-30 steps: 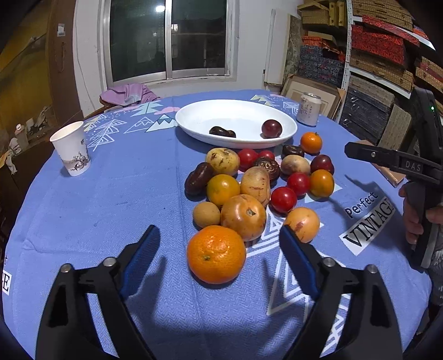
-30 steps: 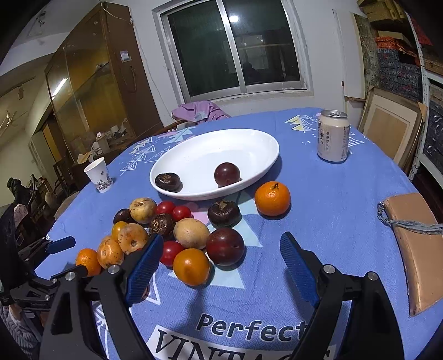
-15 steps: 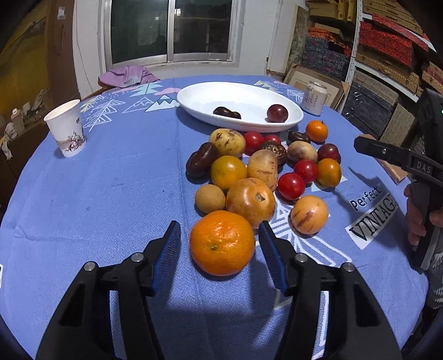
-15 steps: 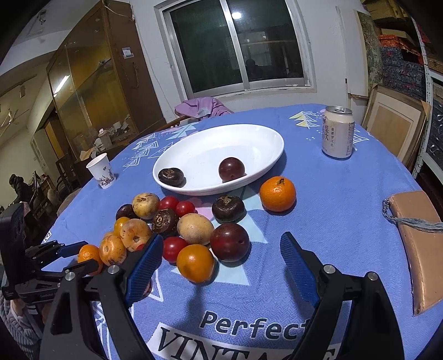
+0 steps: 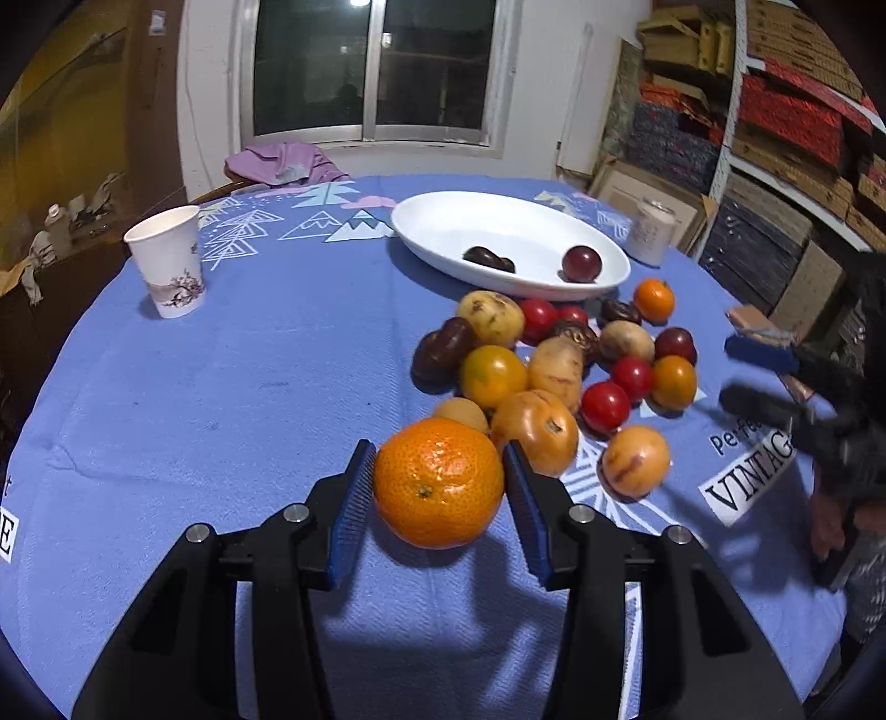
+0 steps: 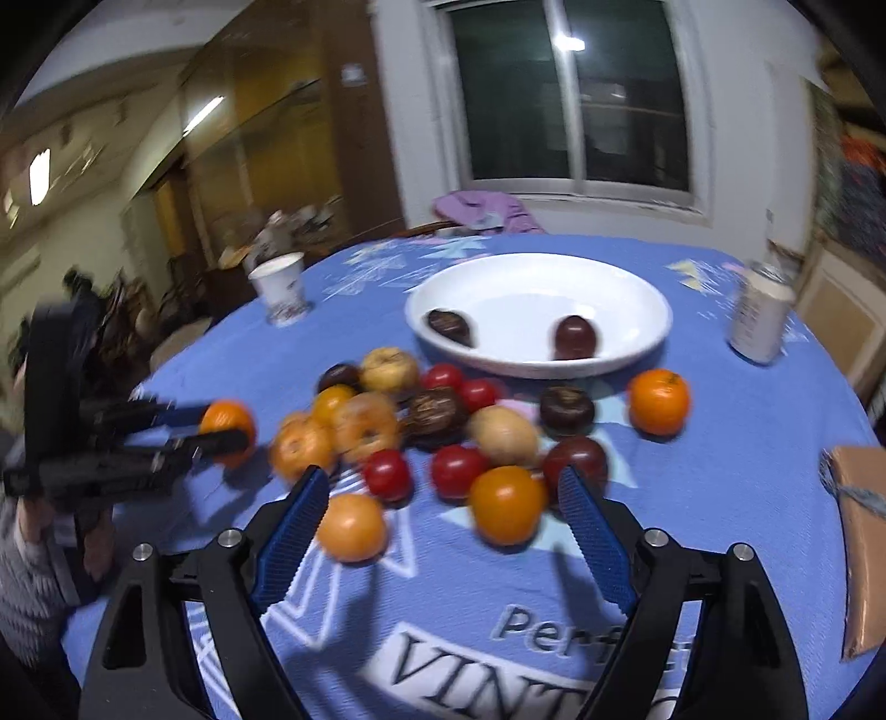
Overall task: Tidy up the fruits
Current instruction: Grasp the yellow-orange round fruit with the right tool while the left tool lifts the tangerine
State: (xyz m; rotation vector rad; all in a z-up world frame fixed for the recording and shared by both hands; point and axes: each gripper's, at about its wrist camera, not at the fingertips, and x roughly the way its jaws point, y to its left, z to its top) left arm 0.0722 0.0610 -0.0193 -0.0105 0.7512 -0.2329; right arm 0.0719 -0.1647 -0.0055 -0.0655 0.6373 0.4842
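Orange point(image 5: 437, 481) btwn closing left gripper point(image 5: 437, 487) fingers — right gripper point(image 6: 443, 531) tilted down, fingers narrowing.

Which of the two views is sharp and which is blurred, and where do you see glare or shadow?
Left wrist view: sharp; the large orange shows crisp peel and casts a dark shadow on the tablecloth; lamp glare in the window. Right wrist view: motion-blurred, fruits and cup smeared; lamp glare in the window there too.

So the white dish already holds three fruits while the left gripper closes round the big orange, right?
Not quite. The white dish holds two fruits, not three: a dark one and a round purple one, as the left wrist view shows. The left gripper is indeed closing round the big orange.
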